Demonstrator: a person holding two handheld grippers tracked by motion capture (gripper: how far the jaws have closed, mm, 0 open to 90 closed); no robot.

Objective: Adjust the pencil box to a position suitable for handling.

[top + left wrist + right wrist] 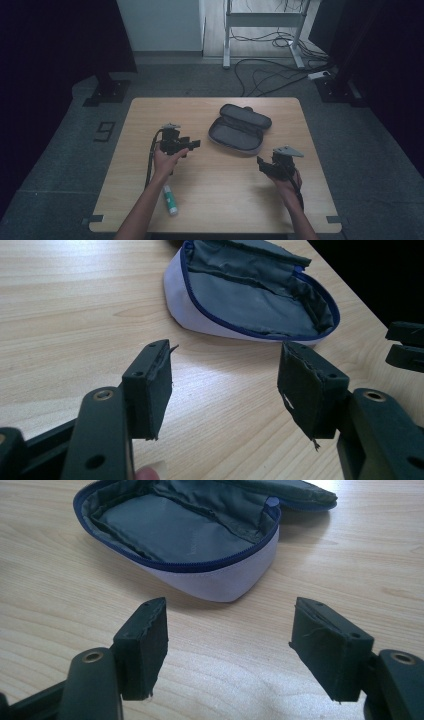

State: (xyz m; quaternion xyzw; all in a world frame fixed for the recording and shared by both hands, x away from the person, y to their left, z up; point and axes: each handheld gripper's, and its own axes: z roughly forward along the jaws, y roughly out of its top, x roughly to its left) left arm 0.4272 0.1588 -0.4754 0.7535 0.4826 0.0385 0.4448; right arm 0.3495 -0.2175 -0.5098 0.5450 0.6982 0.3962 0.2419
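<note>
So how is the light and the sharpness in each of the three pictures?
High view: dim, edges nearly black, the case and glue stick small and soft. Left gripper view: bright and even, table grain sharp, the near jaws slightly blurred. Right gripper view: equally bright, the case casts a soft shadow on the wood; no glare.

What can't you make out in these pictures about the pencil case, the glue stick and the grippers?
- Pencil case: the floor under its folded lining is hidden in both gripper views.
- Glue stick: label too small to read in the high view.
- Right gripper: cut off by the left gripper view's edge.
</note>
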